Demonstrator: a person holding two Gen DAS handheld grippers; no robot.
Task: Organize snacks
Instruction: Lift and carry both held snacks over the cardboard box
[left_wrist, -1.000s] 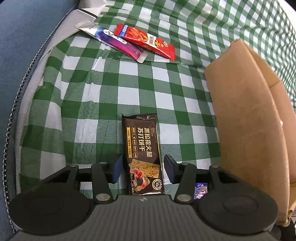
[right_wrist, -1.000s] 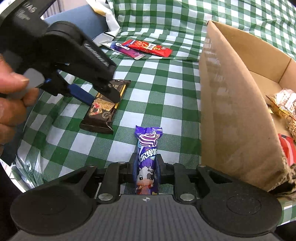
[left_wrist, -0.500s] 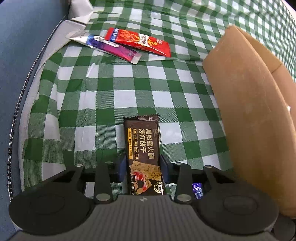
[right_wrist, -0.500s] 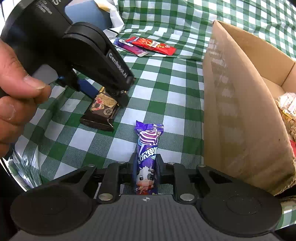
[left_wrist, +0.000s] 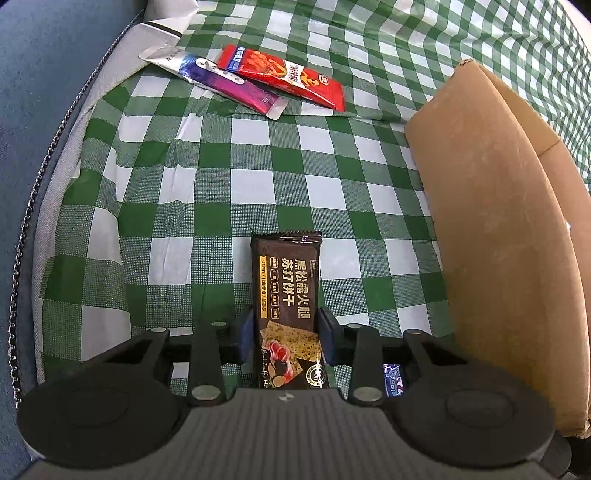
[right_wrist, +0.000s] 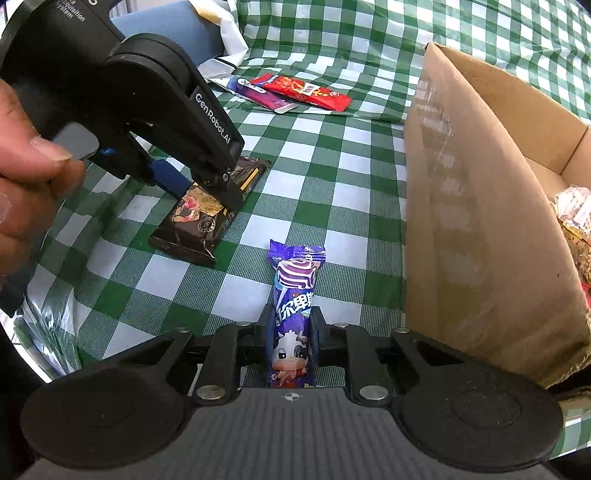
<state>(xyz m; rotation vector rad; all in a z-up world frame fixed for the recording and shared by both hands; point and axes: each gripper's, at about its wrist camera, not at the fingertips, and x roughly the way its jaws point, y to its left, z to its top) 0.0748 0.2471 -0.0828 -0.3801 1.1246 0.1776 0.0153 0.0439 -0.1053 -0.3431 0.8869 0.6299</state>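
Note:
My left gripper (left_wrist: 286, 328) is shut on a dark brown cracker pack (left_wrist: 286, 295), which lies along the checked cloth; the pack also shows in the right wrist view (right_wrist: 207, 214) under the left gripper (right_wrist: 218, 192). My right gripper (right_wrist: 293, 328) is shut on a purple candy pack (right_wrist: 295, 291) with a cartoon cow, just left of the cardboard box (right_wrist: 461, 221). A corner of that purple pack shows in the left wrist view (left_wrist: 393, 380).
A red snack pack (left_wrist: 284, 75) and a purple-silver sachet (left_wrist: 221, 83) lie at the far side of the green checked cloth (left_wrist: 295, 166). The open cardboard box (left_wrist: 498, 221) stands on the right and holds several snacks (right_wrist: 576, 221). A blue seat edge is at left.
My left gripper's jaws closed from open onto the brown cracker pack. My right gripper stayed shut on the purple candy pack and both grippers rose slightly.

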